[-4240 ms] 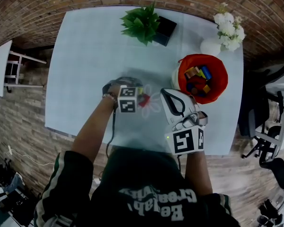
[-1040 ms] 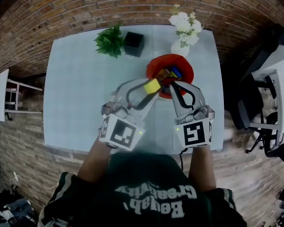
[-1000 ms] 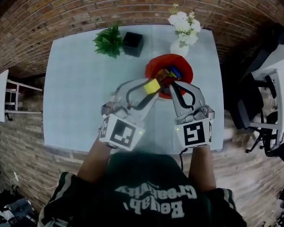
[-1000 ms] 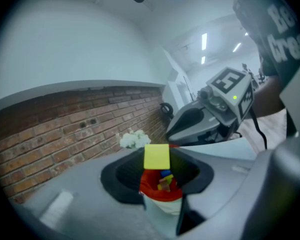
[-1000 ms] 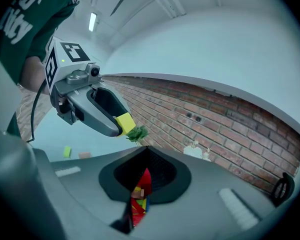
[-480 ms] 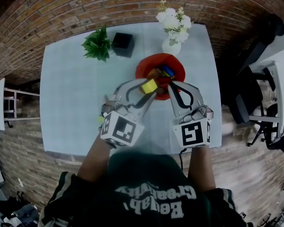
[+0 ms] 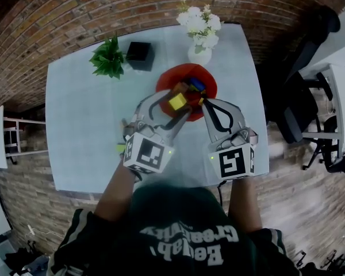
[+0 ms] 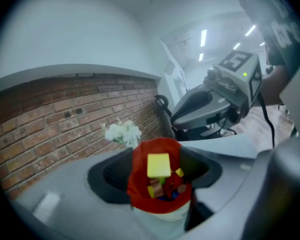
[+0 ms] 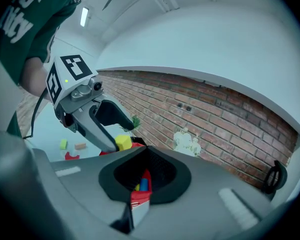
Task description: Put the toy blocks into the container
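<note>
While a few small loose toy blocks (image 9: 63,144) sit on the pale grey surface (image 7: 80,119) close to the person, the left gripper (image 8: 157,179) is up over the red fabric container (image 7: 163,86). Its fingers are opening, with the yellow cube block (image 8: 159,165) between them and a gap showing on either side of it. So I'd call this the drop itself, block right above the pile of coloured blocks inside. The right gripper (image 7: 202,103) hangs at the container's near rim, fingers close together, holding nothing. Next up, I'd guess: let the cube fall clear, back the left gripper off and go for the leftovers. A white vase of white flowers (image 7: 199,50) stands just behind the container.
</note>
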Tool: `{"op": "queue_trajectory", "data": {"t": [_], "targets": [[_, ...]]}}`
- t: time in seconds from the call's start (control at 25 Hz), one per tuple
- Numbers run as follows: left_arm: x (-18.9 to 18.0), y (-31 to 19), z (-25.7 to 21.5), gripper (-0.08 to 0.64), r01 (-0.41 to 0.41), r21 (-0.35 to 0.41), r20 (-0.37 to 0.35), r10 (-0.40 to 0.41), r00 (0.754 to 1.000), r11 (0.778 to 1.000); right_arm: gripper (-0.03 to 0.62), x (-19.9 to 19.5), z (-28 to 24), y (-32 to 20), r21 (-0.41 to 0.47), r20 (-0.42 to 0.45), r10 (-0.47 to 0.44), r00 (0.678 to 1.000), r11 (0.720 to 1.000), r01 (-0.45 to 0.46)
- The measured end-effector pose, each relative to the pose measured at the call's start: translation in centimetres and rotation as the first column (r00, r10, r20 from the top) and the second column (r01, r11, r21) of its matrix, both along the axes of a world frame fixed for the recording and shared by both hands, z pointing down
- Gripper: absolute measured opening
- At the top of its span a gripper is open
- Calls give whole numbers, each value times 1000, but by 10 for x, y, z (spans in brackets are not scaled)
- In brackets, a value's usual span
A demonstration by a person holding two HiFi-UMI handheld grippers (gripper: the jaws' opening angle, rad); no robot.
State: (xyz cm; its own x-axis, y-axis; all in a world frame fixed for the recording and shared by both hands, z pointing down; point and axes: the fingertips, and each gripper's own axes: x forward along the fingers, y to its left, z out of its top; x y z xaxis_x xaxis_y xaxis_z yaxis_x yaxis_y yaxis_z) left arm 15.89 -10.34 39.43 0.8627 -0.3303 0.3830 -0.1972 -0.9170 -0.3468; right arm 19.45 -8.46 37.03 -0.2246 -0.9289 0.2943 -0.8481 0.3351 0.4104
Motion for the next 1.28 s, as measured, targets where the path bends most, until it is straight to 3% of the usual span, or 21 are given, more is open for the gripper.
{"op": "queue_trajectory", "data": {"t": [0.04, 0.08, 0.44, 0.48, 0.56, 0.96, 1.28], "targets": [[1, 1, 0, 328, -7, -9, -4, 7, 1000, 1000, 6, 1, 1, 0, -3, -4, 0, 1000, 1000, 0], [2, 2, 1, 337, -15, -13, -3, 15, 1000, 1000, 6, 1, 1, 1, -6, -6, 1, 1000, 1000, -1], [-3, 8, 4, 336, -23, -31, 25, 23, 999, 999, 6, -4, -2, 2, 1, -1, -5, 1000, 1000, 5], [-5, 7, 3, 306, -12, -21, 26, 12, 1000, 1000, 6, -5, -2, 3, 0, -4, -8, 1000, 1000, 8], [-11, 3, -1, 7, 19, 12, 18, -19, 1000, 1000, 6, -7, -2, 3, -1, -7, -12, 1000, 1000, 12], [-23, 11, -10, 3, 22, 18, 12, -23, 1000, 1000, 6, -21, -10, 7, 12, -16, -35, 999, 999, 35], [-65, 8, -17, 3, 85, 37, 21, -86, 996, 996, 6, -62, -18, 0, 28, -17, -107, 994, 994, 108]]}}
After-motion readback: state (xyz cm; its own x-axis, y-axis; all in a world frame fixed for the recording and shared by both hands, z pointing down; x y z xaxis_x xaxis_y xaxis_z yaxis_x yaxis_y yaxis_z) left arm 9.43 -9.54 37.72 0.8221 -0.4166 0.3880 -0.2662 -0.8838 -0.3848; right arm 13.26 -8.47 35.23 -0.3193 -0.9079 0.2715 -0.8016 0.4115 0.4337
